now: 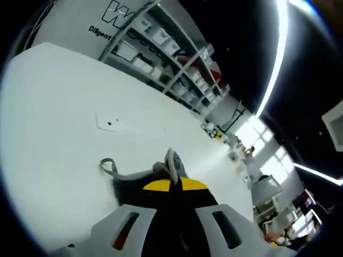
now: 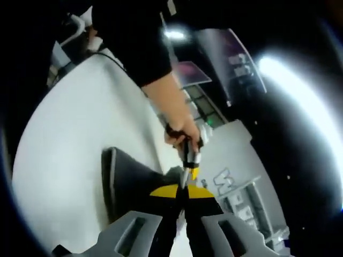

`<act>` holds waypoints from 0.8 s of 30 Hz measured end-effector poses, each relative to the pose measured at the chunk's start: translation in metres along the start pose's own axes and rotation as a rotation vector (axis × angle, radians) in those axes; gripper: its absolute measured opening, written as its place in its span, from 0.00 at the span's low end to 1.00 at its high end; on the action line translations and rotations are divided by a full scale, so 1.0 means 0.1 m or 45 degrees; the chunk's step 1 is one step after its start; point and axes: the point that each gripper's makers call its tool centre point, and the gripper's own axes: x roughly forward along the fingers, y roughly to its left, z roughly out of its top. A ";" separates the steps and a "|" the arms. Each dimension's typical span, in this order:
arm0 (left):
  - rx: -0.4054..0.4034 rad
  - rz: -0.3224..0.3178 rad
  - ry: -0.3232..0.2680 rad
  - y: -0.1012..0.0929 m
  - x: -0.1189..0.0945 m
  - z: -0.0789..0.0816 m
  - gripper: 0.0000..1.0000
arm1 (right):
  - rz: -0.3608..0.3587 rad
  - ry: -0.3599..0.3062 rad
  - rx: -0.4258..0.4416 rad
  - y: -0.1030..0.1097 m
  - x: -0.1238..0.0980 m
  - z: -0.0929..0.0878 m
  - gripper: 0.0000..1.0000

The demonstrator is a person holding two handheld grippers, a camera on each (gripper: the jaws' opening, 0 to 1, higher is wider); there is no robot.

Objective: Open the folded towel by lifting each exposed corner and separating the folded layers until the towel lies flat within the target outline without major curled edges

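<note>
The dark grey towel lies on the white table, a hanging loop sticking out at one corner. My left gripper is shut on a bunched grey fold that rises between its yellow tips. In the right gripper view the towel spreads as a dark sheet with a raised edge on the left. My right gripper is shut on its upper edge. Just beyond, a person's hand holds the left gripper, pinching the towel beside my right one.
A faint taped mark with a dark dot sits on the table beyond the towel. Metal shelves with white bins stand past the far edge. A black sleeve reaches in over the table.
</note>
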 end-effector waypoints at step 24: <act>0.186 -0.217 -0.159 -0.77 0.38 0.25 0.03 | -0.197 0.085 -0.004 -0.53 -0.24 -0.34 0.00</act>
